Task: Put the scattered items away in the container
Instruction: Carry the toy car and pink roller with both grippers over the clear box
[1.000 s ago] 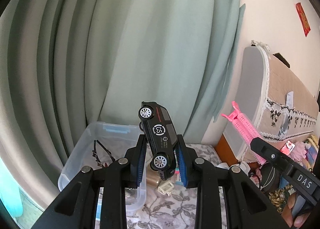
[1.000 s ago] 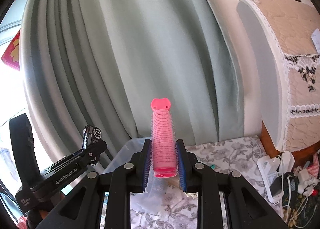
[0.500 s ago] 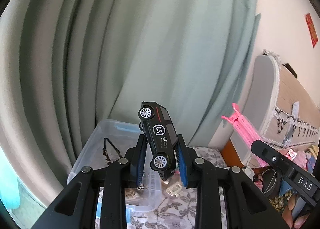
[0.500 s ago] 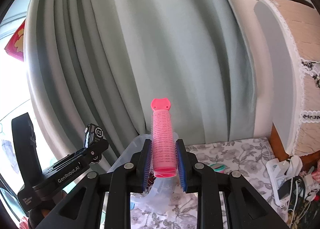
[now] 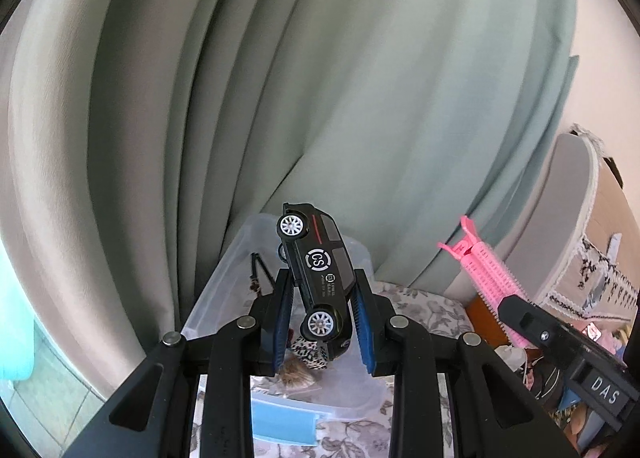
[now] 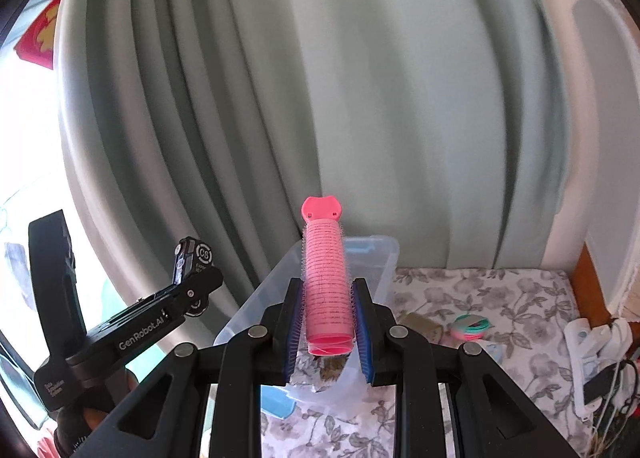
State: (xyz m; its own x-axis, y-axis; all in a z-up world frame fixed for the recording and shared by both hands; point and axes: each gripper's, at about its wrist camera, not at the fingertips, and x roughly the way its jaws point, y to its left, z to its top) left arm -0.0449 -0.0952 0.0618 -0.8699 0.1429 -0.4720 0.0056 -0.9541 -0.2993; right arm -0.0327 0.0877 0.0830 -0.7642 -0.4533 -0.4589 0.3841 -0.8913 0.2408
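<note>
Meanwhile, left gripper jaws clamped on black toy car, right gripper jaws gripping pink hair roller, clear plastic bin just beyond, both over floral surface.

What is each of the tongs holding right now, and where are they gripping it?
The left tongs clamp the black toy car across its roof and underside near one end. The right tongs clamp the pink hair roller by the sides of its lower end.
</note>
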